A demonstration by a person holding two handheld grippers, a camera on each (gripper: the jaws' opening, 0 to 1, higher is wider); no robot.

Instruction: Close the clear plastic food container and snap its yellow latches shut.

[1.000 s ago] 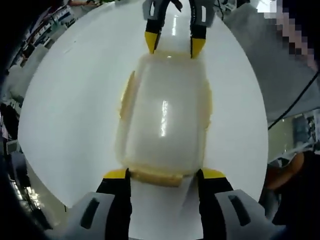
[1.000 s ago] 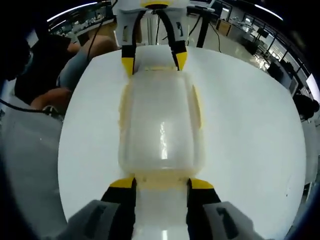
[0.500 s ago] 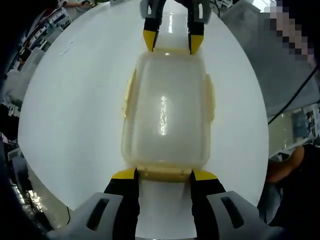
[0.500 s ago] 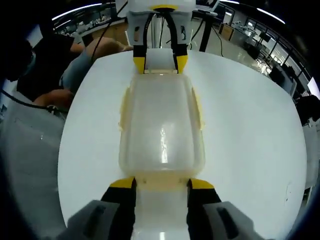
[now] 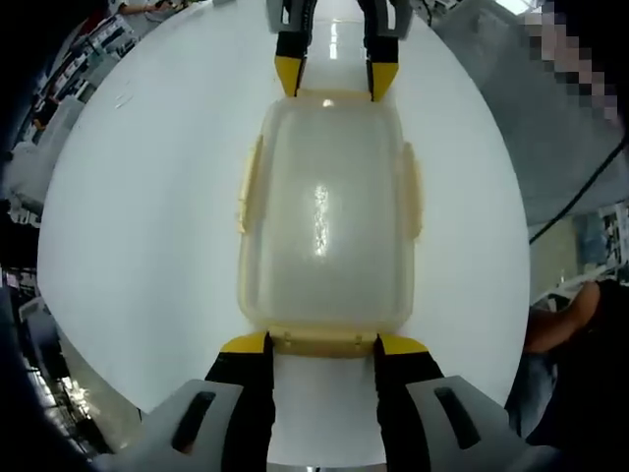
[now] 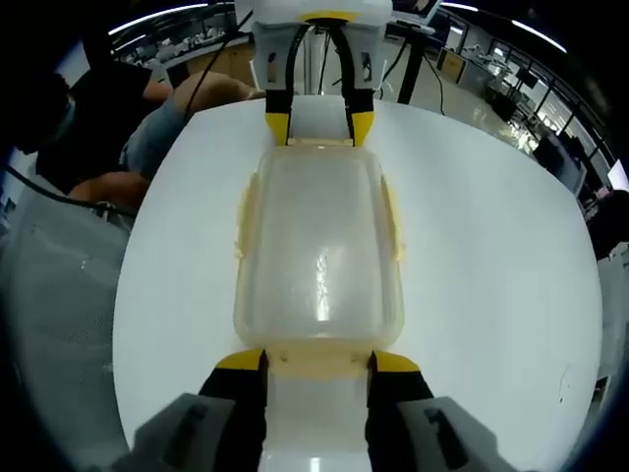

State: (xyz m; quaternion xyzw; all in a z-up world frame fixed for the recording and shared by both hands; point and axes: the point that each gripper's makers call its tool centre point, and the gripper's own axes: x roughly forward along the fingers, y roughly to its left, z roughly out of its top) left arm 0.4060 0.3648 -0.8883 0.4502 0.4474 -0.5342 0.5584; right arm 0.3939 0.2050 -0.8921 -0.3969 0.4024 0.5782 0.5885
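I am looking along the clear container [image 5: 327,211], which is lying lid-down on the round white table [image 5: 138,197] with its long axis running straight from one tool to the other. My left gripper [image 5: 322,342] is standing with jaws spread, straddling the near end latch [image 5: 322,341] — the right gripper [image 6: 318,360] is doing the same at the opposite end. The side latches [image 5: 249,184] are looking unsnapped, I judge.

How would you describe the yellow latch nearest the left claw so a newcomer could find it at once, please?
Start at the round white table, where the clear plastic container lies with its lid on. In the left gripper view, the latch is the yellow strip along the container's near short end, between the left claw tips; the side latches run along the long edges.
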